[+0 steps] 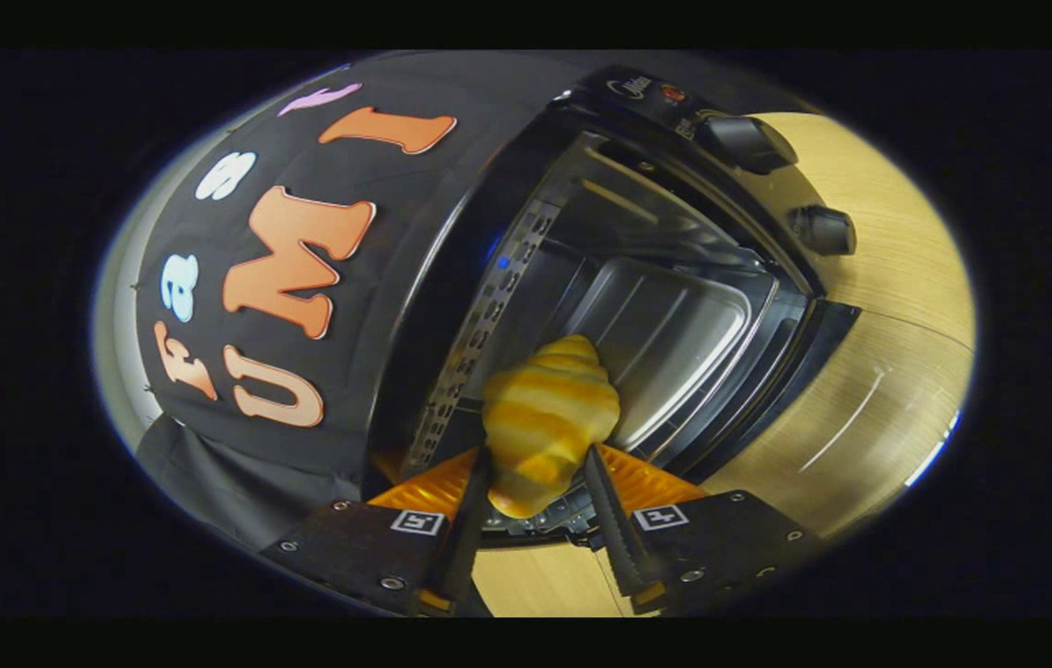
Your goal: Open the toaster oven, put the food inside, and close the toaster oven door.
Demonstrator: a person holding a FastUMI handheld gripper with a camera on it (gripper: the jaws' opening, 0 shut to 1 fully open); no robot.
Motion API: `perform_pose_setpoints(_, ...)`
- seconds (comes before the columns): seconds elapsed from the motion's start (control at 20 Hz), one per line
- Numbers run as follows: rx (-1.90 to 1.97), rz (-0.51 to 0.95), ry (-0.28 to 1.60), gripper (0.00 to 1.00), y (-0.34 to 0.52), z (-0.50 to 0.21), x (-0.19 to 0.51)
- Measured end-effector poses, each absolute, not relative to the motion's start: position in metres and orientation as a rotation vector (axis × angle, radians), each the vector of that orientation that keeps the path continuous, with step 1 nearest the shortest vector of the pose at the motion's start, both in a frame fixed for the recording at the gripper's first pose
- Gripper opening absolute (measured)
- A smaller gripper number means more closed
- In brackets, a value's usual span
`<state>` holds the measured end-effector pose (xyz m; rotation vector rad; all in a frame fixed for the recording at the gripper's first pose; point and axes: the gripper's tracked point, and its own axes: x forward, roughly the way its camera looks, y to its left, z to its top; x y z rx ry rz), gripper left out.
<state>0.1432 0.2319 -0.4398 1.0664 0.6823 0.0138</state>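
Note:
A golden striped croissant (546,422) sits between my two black fingers, and my gripper (537,468) is shut on it, with a pad pressing each side. Just beyond the croissant the black toaster oven (489,186) stands open, seen strongly tilted. Its cavity holds a silver baking tray (674,343). The croissant's tip reaches over the tray's near end. A perforated metal side wall (480,343) of the cavity lies beside the left finger. The lowered door (818,343) is on the far side of the tray.
Two black knobs (749,141) (823,230) sit on the oven's control panel. A light wooden tabletop (888,390) carries the oven and extends beyond it. The booth's black cloth wall (211,445) hangs behind the oven.

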Motion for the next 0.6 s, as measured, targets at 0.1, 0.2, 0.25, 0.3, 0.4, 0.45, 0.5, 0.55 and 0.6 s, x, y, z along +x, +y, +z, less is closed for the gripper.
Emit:
perform_pose_setpoints(0.1,1.052,0.019,0.671,0.62,0.231,-0.439,0.143)
perform_pose_setpoints(0.2,1.058,0.024,0.668,0.63,0.231,-0.438,0.142)
perform_pose_setpoints(0.25,1.061,0.027,0.663,0.63,0.232,-0.439,0.142)
perform_pose_setpoints(0.3,1.061,0.033,0.658,0.65,0.233,-0.439,0.143)
perform_pose_setpoints(0.4,1.049,0.046,0.66,0.77,0.231,-0.44,0.13)
perform_pose_setpoints(0.45,1.049,0.059,0.667,0.87,0.229,-0.431,0.112)
perform_pose_setpoints(0.5,1.044,0.075,0.66,0.98,0.229,-0.426,0.098)
perform_pose_setpoints(0.55,1.027,0.083,0.656,0.98,0.227,-0.423,0.084)
perform_pose_setpoints(0.6,1.005,0.093,0.659,0.98,0.225,-0.42,0.068)
